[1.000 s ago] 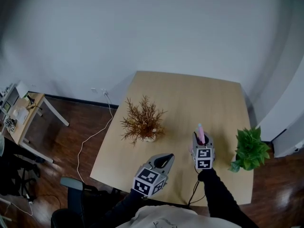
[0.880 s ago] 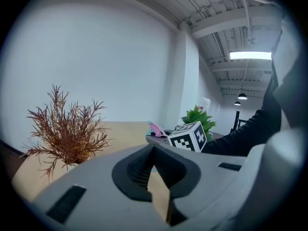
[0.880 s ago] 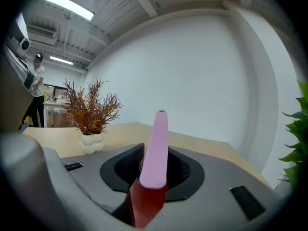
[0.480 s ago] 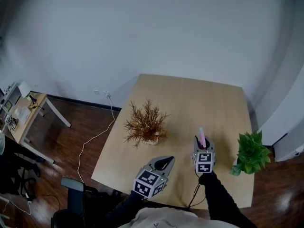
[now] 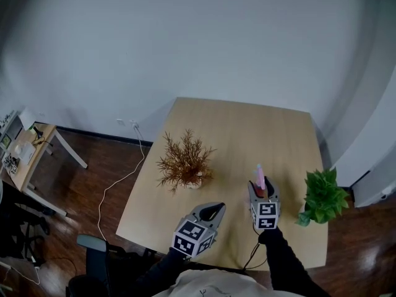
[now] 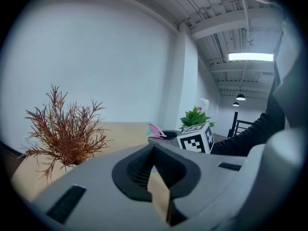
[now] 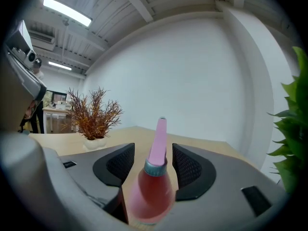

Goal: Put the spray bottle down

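Observation:
A pink spray bottle with a long pale nozzle stands upright on the wooden table, near the front right. My right gripper is around it and its jaws are opening. The black pads stand a little apart from the bottle's neck on both sides. My left gripper hovers at the table's front edge, to the left of the bottle. It is shut with nothing between its jaws.
A dry reddish plant in a white pot stands mid-left on the table. A green potted plant sits at the right edge. A small side desk and a white cable are on the floor at left.
The right gripper and the bottle keep the same spot on the table. The left gripper has not moved. The head view shifted slightly.

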Available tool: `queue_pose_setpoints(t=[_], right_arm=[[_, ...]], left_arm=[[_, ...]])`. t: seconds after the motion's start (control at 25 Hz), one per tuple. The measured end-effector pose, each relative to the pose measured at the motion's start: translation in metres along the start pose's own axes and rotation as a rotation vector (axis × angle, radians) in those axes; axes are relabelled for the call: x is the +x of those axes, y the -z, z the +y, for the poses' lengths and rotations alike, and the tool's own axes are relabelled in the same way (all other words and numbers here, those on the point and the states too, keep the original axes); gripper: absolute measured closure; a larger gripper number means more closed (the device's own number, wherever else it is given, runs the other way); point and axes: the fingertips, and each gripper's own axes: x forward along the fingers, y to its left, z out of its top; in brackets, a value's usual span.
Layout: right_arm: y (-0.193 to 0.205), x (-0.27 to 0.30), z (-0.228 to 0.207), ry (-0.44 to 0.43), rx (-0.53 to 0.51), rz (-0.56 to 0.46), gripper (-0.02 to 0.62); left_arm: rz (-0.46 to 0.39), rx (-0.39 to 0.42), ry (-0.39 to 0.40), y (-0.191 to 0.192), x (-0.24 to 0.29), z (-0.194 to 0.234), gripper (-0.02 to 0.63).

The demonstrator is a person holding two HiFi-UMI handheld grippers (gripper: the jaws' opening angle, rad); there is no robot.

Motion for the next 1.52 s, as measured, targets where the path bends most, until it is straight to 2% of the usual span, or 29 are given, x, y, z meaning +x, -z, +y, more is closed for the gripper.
queue_pose_setpoints(t=[0.24, 0.36, 0.4, 0.48, 0.72, 0.92, 1.24, 1.52], right_arm=[[-0.001, -0.062, -0.01, 0.047, 0.057, -0.023, 0.381], [-0.014, -0.101, -0.008, 0.071, 0.117, -0.043, 0.45], [-0.017, -0.114, -0.007, 0.08, 0.137, -0.049, 0.511], [-0.024, -0.132, -0.003, 0.077, 0.166, -0.056, 0.588], [-0.056, -0.15, 0.008, -0.019, 0.253, -0.071, 0.588], [-0.084, -0.153, 0.009, -0.055, 0.214, -0.085, 0.588], [-0.087, -0.153, 0.012, -0.111, 0.271, -0.089, 0.588], [-0.087, -0.149, 0.011, -0.13, 0.26, -0.079, 0.588]], left_arm=[[-0.009, -0.004, 0.026, 0.001, 0.01, -0.007, 0.603], [-0.017, -0.008, 0.033, 0.0, 0.009, -0.009, 0.603], [-0.021, -0.009, 0.034, -0.001, 0.008, -0.01, 0.603], [-0.032, -0.012, 0.035, -0.004, 0.006, -0.012, 0.603], [-0.044, -0.023, 0.036, -0.005, 0.002, -0.016, 0.603], [-0.063, -0.024, 0.036, -0.012, -0.001, -0.021, 0.603], [-0.075, -0.018, 0.023, -0.02, -0.007, -0.019, 0.603], [-0.089, -0.009, 0.023, -0.028, -0.009, -0.021, 0.603]])
